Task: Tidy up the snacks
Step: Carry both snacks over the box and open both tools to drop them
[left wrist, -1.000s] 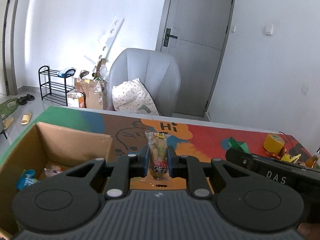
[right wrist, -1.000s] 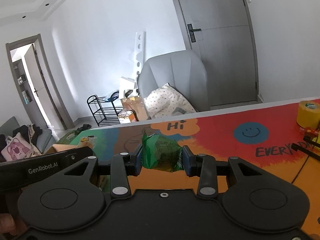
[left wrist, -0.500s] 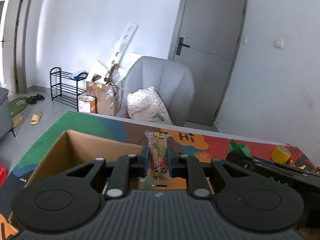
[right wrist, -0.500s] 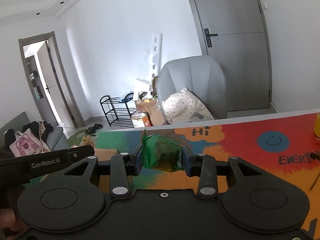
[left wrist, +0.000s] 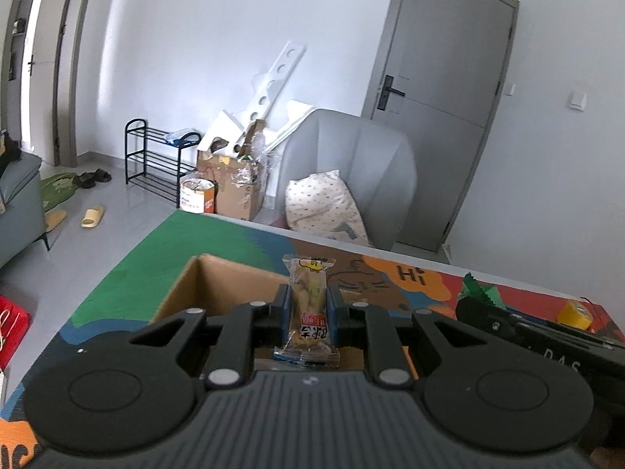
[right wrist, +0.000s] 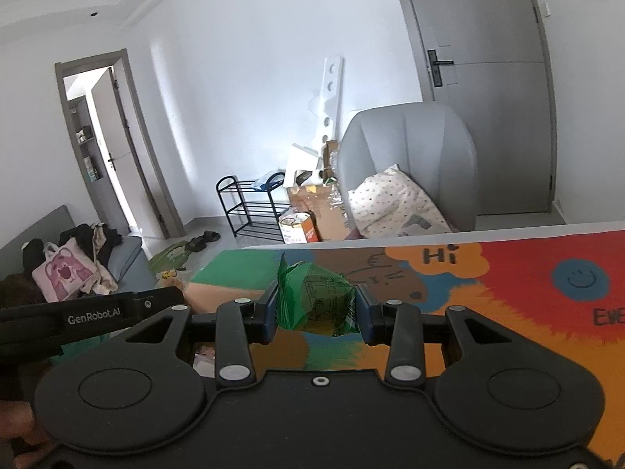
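My left gripper (left wrist: 308,305) is shut on a long clear snack packet (left wrist: 309,305) with yellowish contents and a red label, held upright above the open cardboard box (left wrist: 218,277) on the colourful table mat. My right gripper (right wrist: 316,306) is shut on a crinkly green snack bag (right wrist: 314,301), held above the mat to the right of the box. The green bag (left wrist: 478,291) and the right gripper body also show at the right of the left wrist view. The box interior is hidden behind the left gripper.
The colourful mat (right wrist: 527,258) covers the table. A yellow tape roll (left wrist: 574,314) sits at the far right. Behind the table stand a grey armchair (left wrist: 351,164) with a spotted pillow, cardboard boxes and a black shoe rack (left wrist: 156,156). A sofa (right wrist: 117,258) is at left.
Both grippers have moved left and risen with their snacks still held. The left gripper now sits over the box, whose inside has dropped out of sight behind it.
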A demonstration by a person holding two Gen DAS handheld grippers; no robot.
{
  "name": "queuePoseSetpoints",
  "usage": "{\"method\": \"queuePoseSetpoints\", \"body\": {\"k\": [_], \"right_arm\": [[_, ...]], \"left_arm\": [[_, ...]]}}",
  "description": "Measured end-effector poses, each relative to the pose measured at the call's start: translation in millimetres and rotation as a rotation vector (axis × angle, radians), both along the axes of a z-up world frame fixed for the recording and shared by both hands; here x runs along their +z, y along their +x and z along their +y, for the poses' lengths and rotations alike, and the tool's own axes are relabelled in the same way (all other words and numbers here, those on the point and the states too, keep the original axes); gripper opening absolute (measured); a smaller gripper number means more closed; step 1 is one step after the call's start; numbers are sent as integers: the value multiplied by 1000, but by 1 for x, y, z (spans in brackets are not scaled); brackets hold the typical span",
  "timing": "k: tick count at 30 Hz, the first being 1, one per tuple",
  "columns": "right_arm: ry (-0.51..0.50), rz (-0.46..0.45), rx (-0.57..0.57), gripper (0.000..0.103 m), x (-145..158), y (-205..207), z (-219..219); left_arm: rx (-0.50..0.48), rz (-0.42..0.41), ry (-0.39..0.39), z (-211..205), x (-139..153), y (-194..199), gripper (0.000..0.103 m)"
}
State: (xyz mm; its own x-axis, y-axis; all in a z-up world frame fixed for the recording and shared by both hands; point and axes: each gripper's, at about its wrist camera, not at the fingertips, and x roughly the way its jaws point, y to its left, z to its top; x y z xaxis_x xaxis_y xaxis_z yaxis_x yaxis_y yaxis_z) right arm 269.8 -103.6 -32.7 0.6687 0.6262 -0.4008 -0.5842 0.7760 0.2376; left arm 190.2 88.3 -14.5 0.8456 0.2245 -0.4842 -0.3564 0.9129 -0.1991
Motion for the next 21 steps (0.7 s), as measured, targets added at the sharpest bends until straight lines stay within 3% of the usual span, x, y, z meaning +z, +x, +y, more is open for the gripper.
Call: {"method": "queuePoseSetpoints", "body": {"k": [10, 14, 21], "right_arm": [[-11, -2, 36, 37, 1, -6, 26], [-16, -6, 55, 37, 3, -9, 36], [-20, -11, 87, 37, 6, -13, 55]], "left_arm": [[46, 37, -42, 32, -12, -8, 18], [60, 34, -55, 41, -13, -12, 28], [85, 26, -63, 51, -13, -21, 35]]}}
